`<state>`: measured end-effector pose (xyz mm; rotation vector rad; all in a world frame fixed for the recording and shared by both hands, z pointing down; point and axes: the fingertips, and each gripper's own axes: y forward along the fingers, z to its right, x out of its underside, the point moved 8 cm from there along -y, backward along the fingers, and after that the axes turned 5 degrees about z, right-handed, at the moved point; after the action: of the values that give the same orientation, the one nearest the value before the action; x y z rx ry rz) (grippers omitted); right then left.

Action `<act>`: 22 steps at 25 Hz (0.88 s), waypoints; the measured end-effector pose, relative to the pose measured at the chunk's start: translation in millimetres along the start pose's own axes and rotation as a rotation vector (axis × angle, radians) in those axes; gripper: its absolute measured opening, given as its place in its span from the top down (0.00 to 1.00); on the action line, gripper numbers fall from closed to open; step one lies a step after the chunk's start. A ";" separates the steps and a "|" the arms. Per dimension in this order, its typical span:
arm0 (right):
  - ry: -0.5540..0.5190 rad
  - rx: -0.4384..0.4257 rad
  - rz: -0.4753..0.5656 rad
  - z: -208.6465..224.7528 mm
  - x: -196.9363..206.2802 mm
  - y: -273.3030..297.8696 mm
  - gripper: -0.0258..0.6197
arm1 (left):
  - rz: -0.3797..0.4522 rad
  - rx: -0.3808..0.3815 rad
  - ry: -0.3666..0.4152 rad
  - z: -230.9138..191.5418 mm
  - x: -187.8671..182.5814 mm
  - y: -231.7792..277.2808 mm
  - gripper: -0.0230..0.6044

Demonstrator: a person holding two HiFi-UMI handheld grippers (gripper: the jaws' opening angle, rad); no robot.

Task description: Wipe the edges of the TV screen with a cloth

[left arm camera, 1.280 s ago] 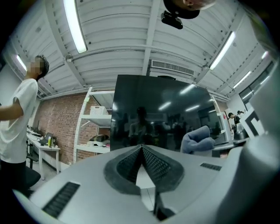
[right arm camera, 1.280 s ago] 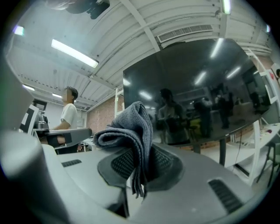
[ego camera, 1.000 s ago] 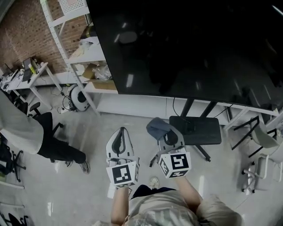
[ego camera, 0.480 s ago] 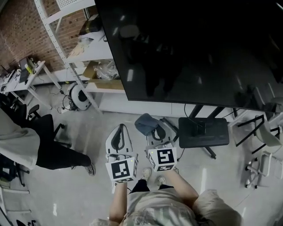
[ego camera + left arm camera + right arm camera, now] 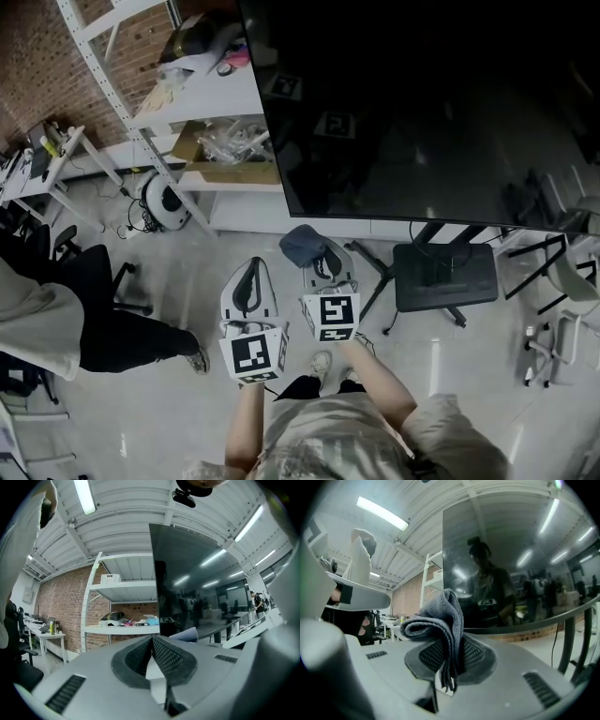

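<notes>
A large black TV screen (image 5: 431, 103) on a wheeled stand fills the upper right of the head view; its lower left corner (image 5: 292, 208) hangs just above my right gripper. My right gripper (image 5: 315, 255) is shut on a folded grey-blue cloth (image 5: 303, 246), and in the right gripper view the cloth (image 5: 440, 625) bunches up between the pads in front of the screen (image 5: 511, 559). My left gripper (image 5: 247, 284) is beside it on the left, shut with nothing in it; its pads (image 5: 152, 654) meet, with the screen's left edge (image 5: 157, 597) ahead.
A white shelf rack (image 5: 187, 112) with boxes and clutter stands left of the TV. The TV stand's black base (image 5: 444, 277) sits on the floor to the right. A seated person (image 5: 56, 319) and office chairs are at left; white chairs (image 5: 562, 309) at right.
The view has shifted so the TV's lower left corner is now right above the grippers. The right gripper with the cloth has moved left, closer to the left gripper.
</notes>
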<state>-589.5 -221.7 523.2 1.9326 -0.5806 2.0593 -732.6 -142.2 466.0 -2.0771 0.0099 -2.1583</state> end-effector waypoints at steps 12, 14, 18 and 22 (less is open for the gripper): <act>0.018 0.067 -0.044 -1.7 24.7 40.4 0.88 | -0.063 0.048 -0.032 -21.2 30.1 24.4 0.94; 0.034 0.070 -0.045 -1.8 25.1 43.6 0.88 | -0.065 0.055 -0.041 -19.8 33.2 28.4 0.94; 0.051 0.072 -0.050 -2.2 25.9 45.1 0.88 | -0.061 0.072 -0.049 -16.5 34.9 33.0 0.94; 0.063 0.064 -0.056 -1.6 25.7 47.6 0.88 | -0.057 0.072 -0.061 -18.9 34.2 37.8 0.94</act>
<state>-614.4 -265.3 543.4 1.8882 -0.4464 2.1203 -748.7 -185.2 495.1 -2.1260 -0.1336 -2.0929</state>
